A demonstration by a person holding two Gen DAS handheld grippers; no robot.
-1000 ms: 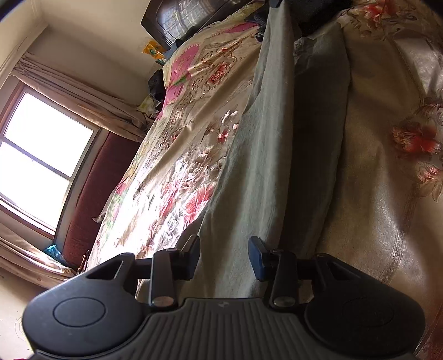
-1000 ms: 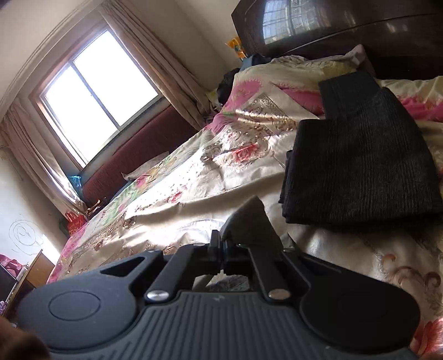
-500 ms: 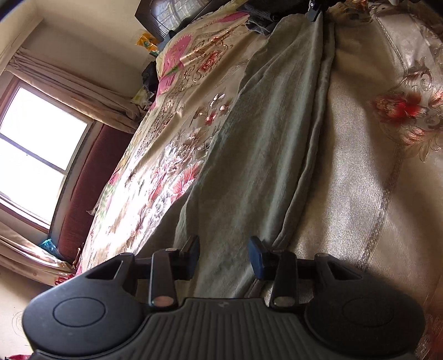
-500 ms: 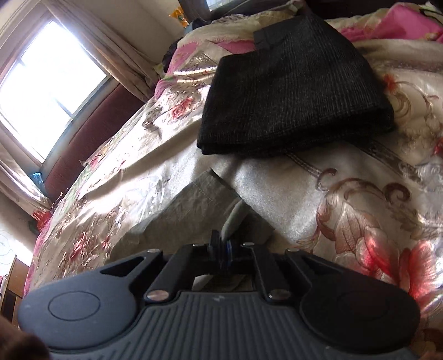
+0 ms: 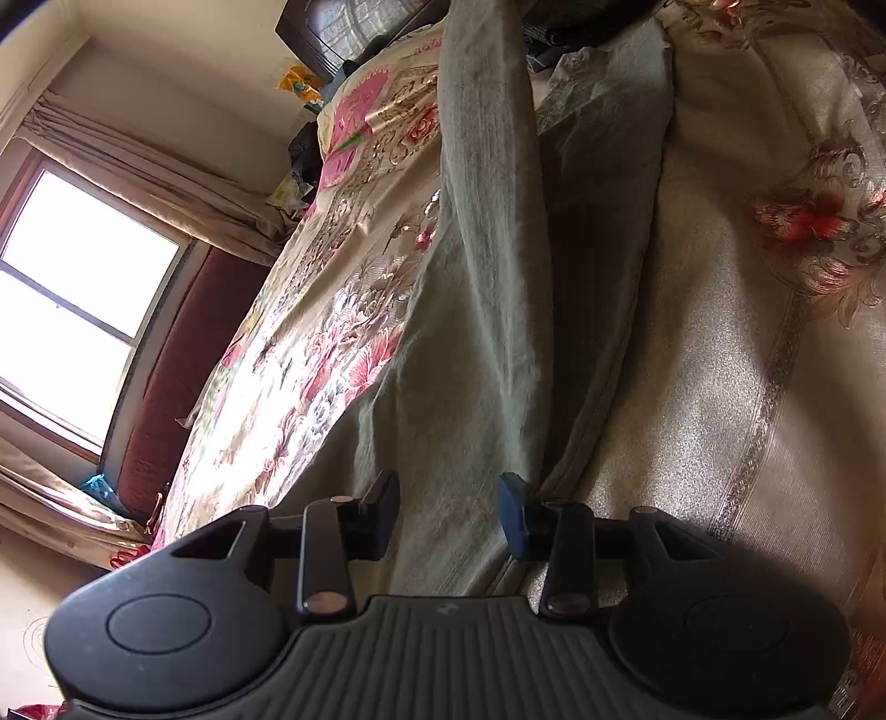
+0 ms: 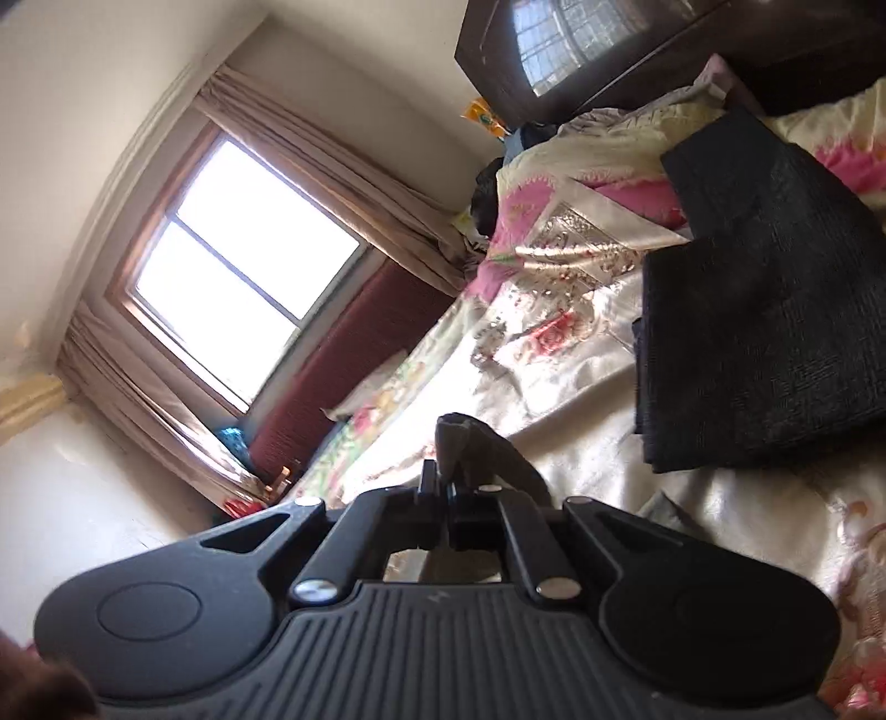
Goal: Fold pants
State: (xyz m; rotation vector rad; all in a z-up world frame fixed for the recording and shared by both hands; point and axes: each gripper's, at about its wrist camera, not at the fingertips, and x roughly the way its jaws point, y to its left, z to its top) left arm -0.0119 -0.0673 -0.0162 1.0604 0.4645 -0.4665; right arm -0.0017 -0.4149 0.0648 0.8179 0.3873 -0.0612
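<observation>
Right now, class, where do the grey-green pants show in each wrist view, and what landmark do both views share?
Left wrist: pants run up the centre, from the open left gripper to the top edge.
Right wrist: only a pinched fold, lower centre, in the shut right gripper.
Shared landmark: window.

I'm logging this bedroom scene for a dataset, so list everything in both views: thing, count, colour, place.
pants: one pair, grey-green, stretched along the bed; one end pinched in the right gripper.
folded garment: one, black, on the bed near the headboard.
bedspread: one, cream with pink and red flowers, covering the bed.
headboard: one, dark brown, glossy, at the bed's far end.
window: one, bright, wooden frame, on the wall beside the bed.
curtains: beige, around the window.
padded bench: one, maroon, under the window.
left gripper: black, open, over the pants.
right gripper: black, shut on the pants.
</observation>
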